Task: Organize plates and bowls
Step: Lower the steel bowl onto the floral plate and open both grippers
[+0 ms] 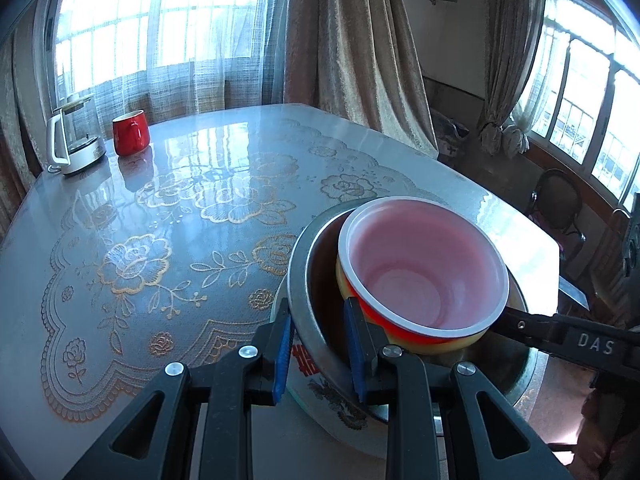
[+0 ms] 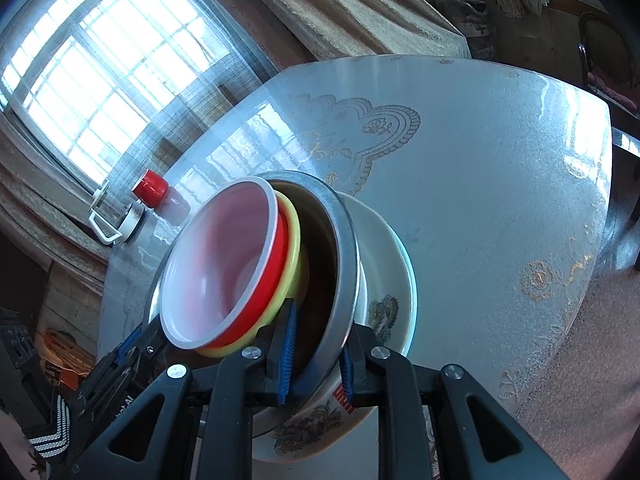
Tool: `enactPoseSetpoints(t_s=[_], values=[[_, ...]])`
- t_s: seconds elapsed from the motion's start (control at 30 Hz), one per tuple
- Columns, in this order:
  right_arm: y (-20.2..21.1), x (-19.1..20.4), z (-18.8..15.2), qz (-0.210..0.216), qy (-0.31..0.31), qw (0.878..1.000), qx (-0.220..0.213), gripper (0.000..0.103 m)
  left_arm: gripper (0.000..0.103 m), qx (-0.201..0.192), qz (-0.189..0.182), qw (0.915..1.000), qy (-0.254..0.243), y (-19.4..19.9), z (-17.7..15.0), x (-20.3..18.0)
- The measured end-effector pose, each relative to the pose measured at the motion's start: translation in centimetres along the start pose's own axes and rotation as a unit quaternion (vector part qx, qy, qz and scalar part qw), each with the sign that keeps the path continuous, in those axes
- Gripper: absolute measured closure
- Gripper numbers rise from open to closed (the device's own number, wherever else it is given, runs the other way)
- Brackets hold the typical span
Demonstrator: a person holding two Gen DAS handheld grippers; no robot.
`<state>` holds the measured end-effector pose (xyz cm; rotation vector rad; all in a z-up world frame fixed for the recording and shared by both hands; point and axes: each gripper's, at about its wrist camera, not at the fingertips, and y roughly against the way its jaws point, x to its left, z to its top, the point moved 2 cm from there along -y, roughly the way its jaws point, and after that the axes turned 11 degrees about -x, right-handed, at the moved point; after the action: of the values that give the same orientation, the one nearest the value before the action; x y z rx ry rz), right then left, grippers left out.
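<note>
While both grippers pinch the steel bowl's rim, findings stand as follows.

Left gripper (image 1: 320, 344): narrow, fingers astride the steel bowl (image 1: 298, 280) rim at its near left side.
Right gripper (image 2: 314, 354): narrow, clamped on the same rim at the opposite side; the view tilts sharply.
Stack: red bowl (image 1: 424, 272) nested in a yellow bowl (image 1: 436, 346), both inside the steel bowl, over a floral plate (image 2: 384, 280).
Place: near right part of the table (image 1: 240, 200); contact with the plate unclear.
Step, judged: stack assembled, two-handed carry or placement.
Next move: level both grips together; inner bowls sit loose and could slide.
Far left: red mug (image 1: 130, 133), kettle (image 1: 74, 138), well apart.
</note>
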<state>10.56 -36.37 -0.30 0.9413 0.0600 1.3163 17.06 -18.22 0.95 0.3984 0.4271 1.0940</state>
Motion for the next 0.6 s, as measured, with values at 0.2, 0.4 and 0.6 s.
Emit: enactPoseSetpoints(t_s=[0.2, 0.4, 0.6], values=[[0.7, 0.1, -0.4, 0.011, 0.007, 1.000, -0.005, 0.081, 0.077, -0.001, -0.002, 1.0000, 0.002, 0.3, -0.4, 0.3], [1.4, -0.1, -0.6, 0.017, 0.002, 1.000, -0.006, 0.080, 0.077, -0.020, -0.003, 0.9998, -0.008, 1.8, -0.2, 0.4], [1.7, -0.1, -0.8, 0.023, 0.004, 1.000, -0.010, 0.081, 0.081, -0.019, -0.012, 0.9997, -0.005, 2.3, -0.5, 0.4]])
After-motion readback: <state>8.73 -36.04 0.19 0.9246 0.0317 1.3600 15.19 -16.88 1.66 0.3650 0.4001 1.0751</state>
